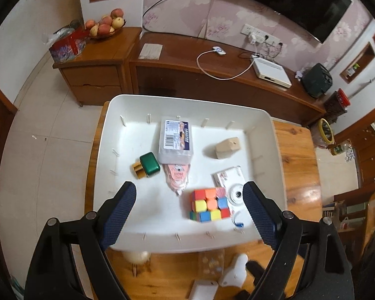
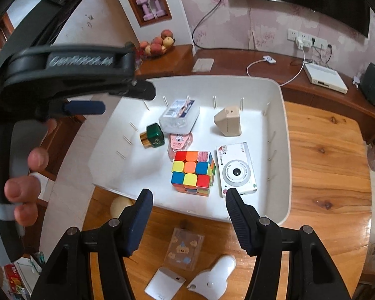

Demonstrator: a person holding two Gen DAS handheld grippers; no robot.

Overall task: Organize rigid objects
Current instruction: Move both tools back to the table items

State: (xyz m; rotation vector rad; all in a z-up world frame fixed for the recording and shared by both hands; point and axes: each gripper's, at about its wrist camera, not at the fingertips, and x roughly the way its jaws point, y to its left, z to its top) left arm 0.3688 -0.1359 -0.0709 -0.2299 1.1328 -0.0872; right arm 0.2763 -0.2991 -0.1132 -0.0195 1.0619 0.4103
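A white tray (image 1: 187, 99) (image 2: 212, 81) on the wooden table holds a colourful puzzle cube (image 1: 208, 205) (image 2: 191, 172), a white toy camera (image 2: 236, 172), a beige wooden block (image 1: 227, 148) (image 2: 228, 122), a clear labelled box (image 1: 176, 140) (image 2: 180, 115), a green bottle with a gold cap (image 1: 147, 166) (image 2: 153, 136) and a pink packet (image 2: 178, 143). My left gripper (image 1: 189, 190) hangs open well above the cube, with nothing between its fingers. Over the tray's near rim, my right gripper (image 2: 189, 195) is also open and empty. The left gripper (image 2: 122, 101), held by a hand, shows at the upper left of the right wrist view.
On the table (image 2: 325, 162) in front of the tray lie a clear card case (image 2: 183, 252), a white handled gadget (image 2: 212, 277), a white square piece (image 2: 165, 285) and a round beige thing (image 2: 121, 206). A wooden cabinet with cables and a white box (image 2: 325, 77) runs behind.
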